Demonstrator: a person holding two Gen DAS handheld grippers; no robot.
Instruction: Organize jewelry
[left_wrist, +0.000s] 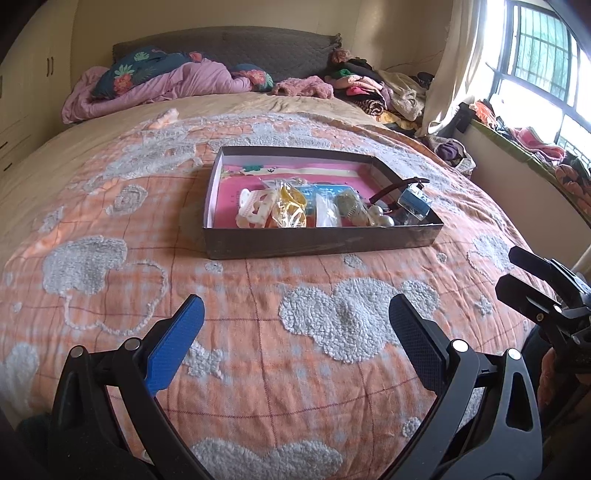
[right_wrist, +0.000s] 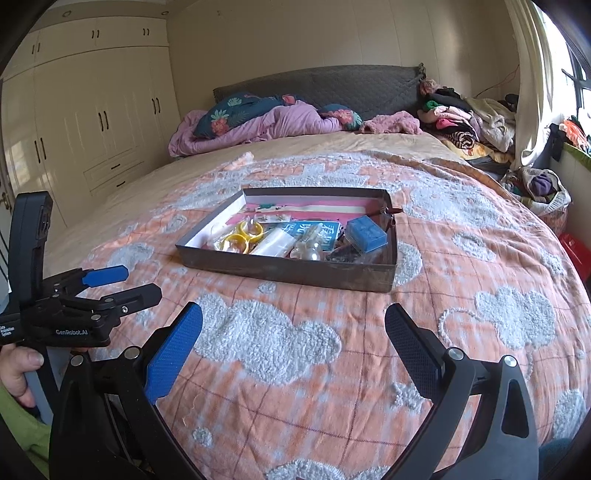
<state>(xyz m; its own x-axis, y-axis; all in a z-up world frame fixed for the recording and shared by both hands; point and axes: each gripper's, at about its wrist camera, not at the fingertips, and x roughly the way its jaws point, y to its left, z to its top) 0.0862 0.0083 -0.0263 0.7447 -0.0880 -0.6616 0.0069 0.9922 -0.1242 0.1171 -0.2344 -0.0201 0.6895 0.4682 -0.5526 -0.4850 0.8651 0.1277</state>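
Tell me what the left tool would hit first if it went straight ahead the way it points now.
The left tool, open and empty, points across bare bedspread toward the shallow box. Going straight on, it would probably meet the box's near wall first, before the jewelry inside. If it is angled down, it may touch the bedspread sooner; depth is unclear.

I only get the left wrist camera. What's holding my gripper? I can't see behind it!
Observer: A hand holds the left gripper by its handle, with a green sleeve below it.
Child: Is there writing on it?
Observer: Yes, the right wrist view shows "GenRobot.AI" printed on its side.
Child: Anything down on the window side of the bed?
Observer: A red object sits past the edge of the bed. It is too cut off to tell what it is.
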